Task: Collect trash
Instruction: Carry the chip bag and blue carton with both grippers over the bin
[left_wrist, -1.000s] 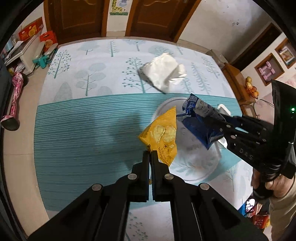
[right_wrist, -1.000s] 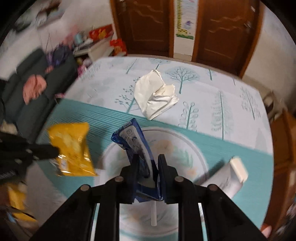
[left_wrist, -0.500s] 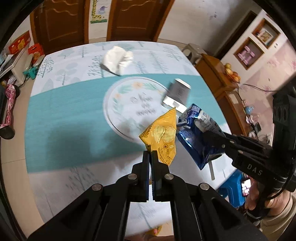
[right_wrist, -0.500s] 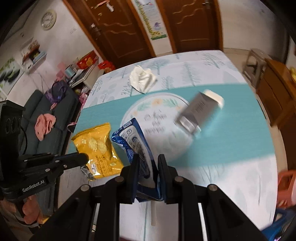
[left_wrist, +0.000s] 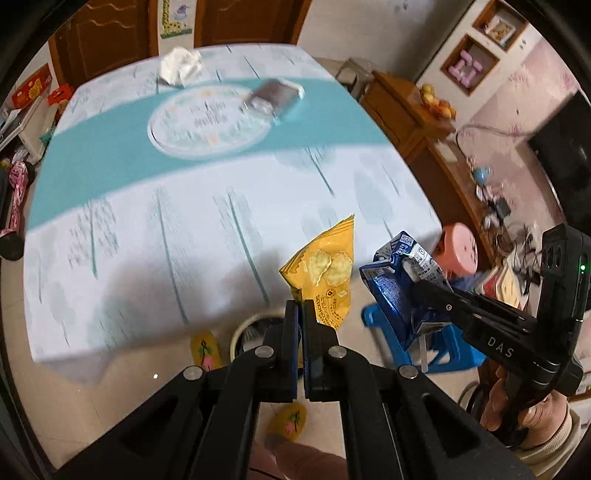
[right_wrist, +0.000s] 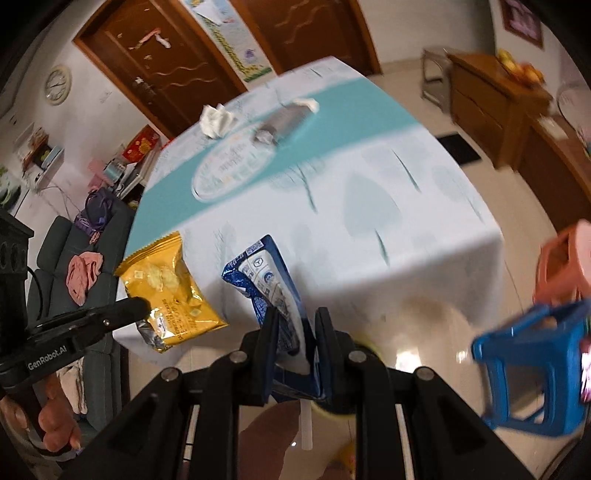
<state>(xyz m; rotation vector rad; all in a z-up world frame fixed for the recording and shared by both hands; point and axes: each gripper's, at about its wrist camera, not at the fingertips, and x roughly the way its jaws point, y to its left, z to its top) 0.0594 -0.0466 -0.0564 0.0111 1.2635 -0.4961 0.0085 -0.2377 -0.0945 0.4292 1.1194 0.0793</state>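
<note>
Left gripper (left_wrist: 300, 314) fingers clench the yellow snack bag (left_wrist: 327, 275); right gripper (right_wrist: 297, 325) fingers clench the blue carton (right_wrist: 271, 291). Neither is binned yet; the tissue (left_wrist: 181, 66) and the grey tube (left_wrist: 275, 98) wait on the counter (left_wrist: 166, 229), upper frame.

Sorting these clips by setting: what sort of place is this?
Most likely a home living or dining room: a table under a tree-print tablecloth, a dark sofa strewn with clothes, and a wooden sideboard with fruit on it.
</note>
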